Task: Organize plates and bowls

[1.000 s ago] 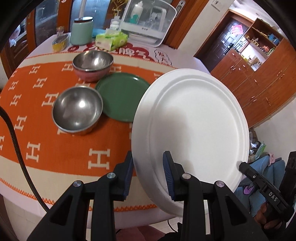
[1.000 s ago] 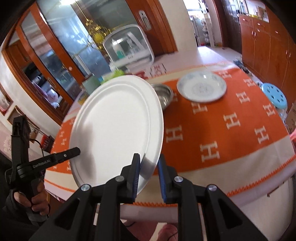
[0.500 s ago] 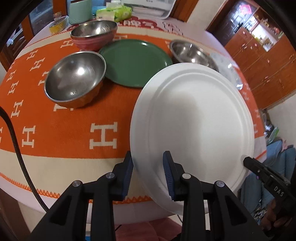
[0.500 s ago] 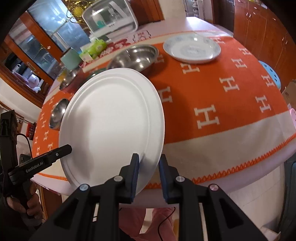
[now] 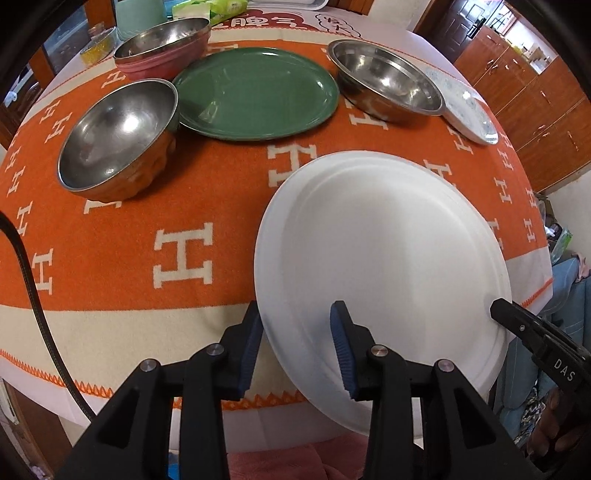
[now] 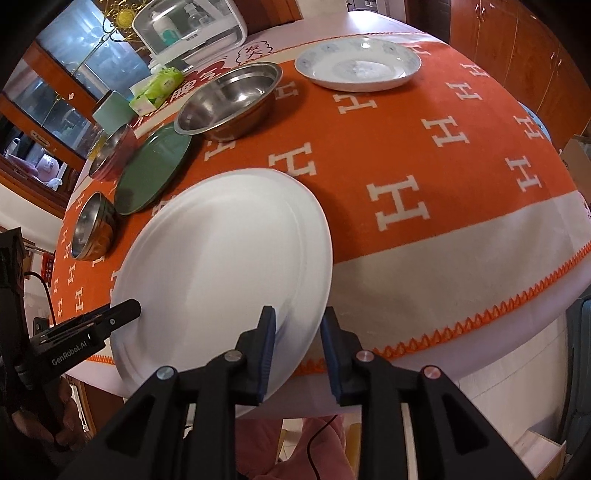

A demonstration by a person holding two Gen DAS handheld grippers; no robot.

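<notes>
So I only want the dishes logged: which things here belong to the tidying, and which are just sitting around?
Part of the job:
white plate, held by both grippers
green plate
patterned plate
wide steel bowl
deep steel bowl
pink-sided bowl

Just lying about:
tissue pack
mint canister
white appliance

The right gripper (image 6: 298, 332) straddles the rim of a large round white plate (image 6: 221, 266), tilted over the orange H-patterned tablecloth (image 6: 424, 155); the left gripper (image 6: 107, 325) touches its opposite edge.
</notes>
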